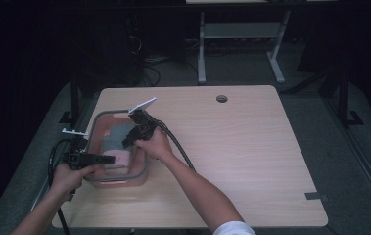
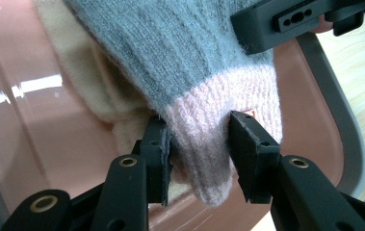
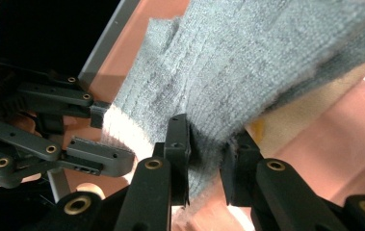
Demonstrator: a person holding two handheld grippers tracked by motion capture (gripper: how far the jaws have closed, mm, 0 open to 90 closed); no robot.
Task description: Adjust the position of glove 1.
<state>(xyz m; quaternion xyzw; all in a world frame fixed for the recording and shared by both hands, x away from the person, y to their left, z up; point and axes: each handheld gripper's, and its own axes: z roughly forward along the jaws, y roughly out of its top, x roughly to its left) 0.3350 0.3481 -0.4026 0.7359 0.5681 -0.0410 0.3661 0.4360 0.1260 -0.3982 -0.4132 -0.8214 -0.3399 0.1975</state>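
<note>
A grey knitted sock (image 2: 180,48) with a pale pink cuff (image 2: 209,115) hangs over a pink tub (image 1: 119,182) at the table's left side. My left gripper (image 2: 199,144) is shut on the pink cuff, one pad on each side of it. My right gripper (image 3: 209,154) pinches the grey part of the same sock (image 3: 247,62) farther along. In the high view the left gripper (image 1: 107,159) reaches in from the tub's left and the right gripper (image 1: 127,142) from its right. A cream knitted piece (image 2: 98,86) lies under the sock in the tub.
The tub has a grey rim (image 2: 332,110) and glossy pink walls (image 2: 35,134). The wooden table (image 1: 251,147) stretches to the right, with a round cable hole (image 1: 221,98) near its far edge. A cable (image 1: 178,147) trails from the right gripper.
</note>
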